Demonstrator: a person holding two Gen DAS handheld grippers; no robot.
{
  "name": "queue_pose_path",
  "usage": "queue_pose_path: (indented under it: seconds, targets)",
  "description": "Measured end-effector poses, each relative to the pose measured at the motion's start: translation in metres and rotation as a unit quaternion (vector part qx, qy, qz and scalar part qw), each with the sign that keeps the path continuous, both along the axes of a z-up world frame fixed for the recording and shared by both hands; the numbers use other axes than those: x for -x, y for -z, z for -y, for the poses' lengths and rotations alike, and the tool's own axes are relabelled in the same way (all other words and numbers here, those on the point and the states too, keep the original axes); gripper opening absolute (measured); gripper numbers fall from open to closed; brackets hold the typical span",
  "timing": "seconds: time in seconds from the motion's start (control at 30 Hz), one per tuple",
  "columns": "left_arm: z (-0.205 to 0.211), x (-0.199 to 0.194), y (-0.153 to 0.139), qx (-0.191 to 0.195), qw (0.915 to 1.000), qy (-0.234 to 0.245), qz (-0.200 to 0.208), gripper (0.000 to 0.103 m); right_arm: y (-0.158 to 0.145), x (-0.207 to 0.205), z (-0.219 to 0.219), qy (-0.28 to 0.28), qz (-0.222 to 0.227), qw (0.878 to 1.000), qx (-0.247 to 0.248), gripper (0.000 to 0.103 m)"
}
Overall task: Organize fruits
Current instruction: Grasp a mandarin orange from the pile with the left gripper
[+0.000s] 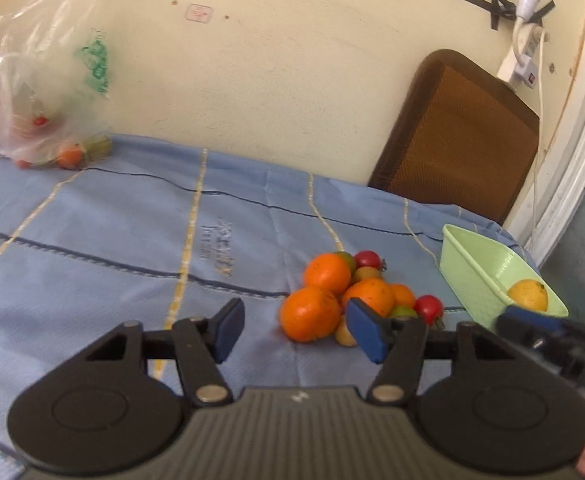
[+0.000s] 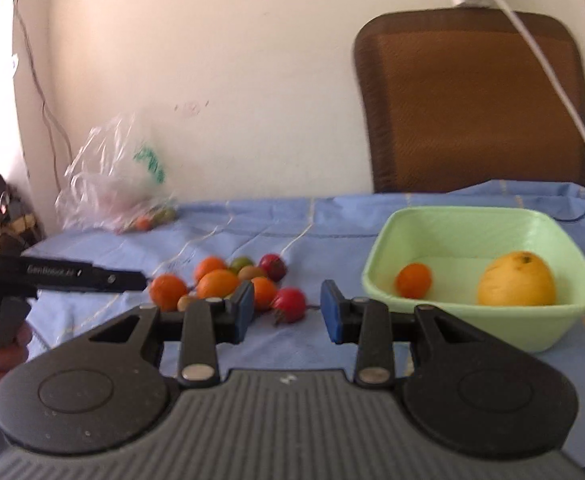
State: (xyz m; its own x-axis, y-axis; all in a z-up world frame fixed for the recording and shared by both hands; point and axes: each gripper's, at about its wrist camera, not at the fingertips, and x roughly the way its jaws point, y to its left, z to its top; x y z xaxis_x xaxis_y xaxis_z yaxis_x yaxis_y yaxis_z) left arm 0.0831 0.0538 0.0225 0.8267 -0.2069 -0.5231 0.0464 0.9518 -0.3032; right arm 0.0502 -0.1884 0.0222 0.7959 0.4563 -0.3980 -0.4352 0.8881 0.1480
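— Left gripper (image 1: 294, 330): holding anything?
— No, jaws parted and empty, aimed at the fruit pile (image 1: 344, 296) just ahead. Right gripper (image 2: 286, 312) is empty too.
— And the bowl (image 2: 376, 276)?
— Beside the pile, with two fruits in it.

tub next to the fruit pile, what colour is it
Pale green tub, clearest in the right wrist view.

Mixed fruits (image 2: 232, 284) heaped beside green bowl (image 2: 376, 276) holding two.
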Motion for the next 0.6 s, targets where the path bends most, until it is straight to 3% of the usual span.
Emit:
queue_pose_path:
  seconds: [0.23, 0.3, 0.33, 0.53, 0.6]
  targets:
    - [0.013, -0.022, 0.008, -0.01, 0.9999, 0.012, -0.007, 0.057, 0.008, -0.018, -0.046, -0.04, -0.021, 0.998, 0.048, 0.039]
    - [0.011, -0.026, 0.012, -0.001, 0.9998, 0.01, -0.016, 0.05, 0.01, -0.023, -0.05, -0.04, -0.028, 0.997, 0.053, 0.039]
    - [0.009, -0.027, 0.014, 0.004, 0.9997, 0.011, -0.021, 0.039, 0.011, -0.025, -0.052, -0.041, -0.031, 0.997, 0.055, 0.039]
    - [-0.001, -0.019, 0.016, 0.029, 0.9994, 0.002, -0.02, 0.039, 0.023, -0.036, -0.064, -0.044, -0.049, 0.994, 0.085, 0.039]
    - [-0.004, -0.01, 0.014, 0.043, 0.9989, 0.003, -0.016, 0.039, 0.024, -0.038, -0.066, -0.048, -0.055, 0.993, 0.09, 0.031]
